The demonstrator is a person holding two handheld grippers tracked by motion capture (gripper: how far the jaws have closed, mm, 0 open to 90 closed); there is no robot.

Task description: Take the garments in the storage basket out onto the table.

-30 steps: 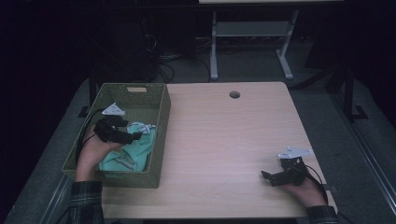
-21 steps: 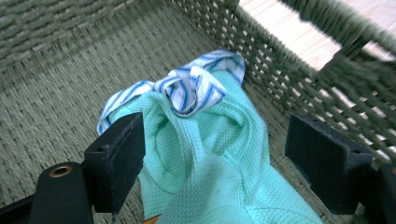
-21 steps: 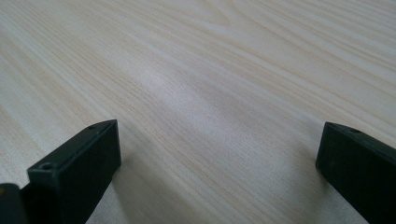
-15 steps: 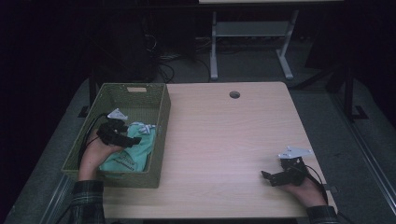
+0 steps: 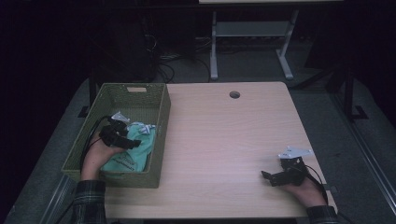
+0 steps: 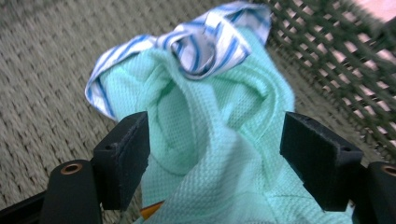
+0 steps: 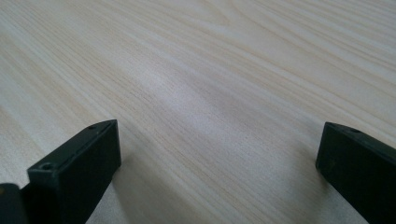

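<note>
Across the centre of the frame, table (image 5: 224,140): we note pale wood, with a round hole (image 5: 234,94) near its far edge.
Basket (image 5: 161,135): green woven, left of frame, on the table's left edge.
Green cloth (image 6: 219,140): inside the basket, bunched, with a blue-striped edge on top.
Left gripper (image 6: 212,154): we see jaws spread wide astride the cloth, not clenched.
Right gripper (image 7: 217,158): lower right, released, jaws apart over bare wood.
</note>
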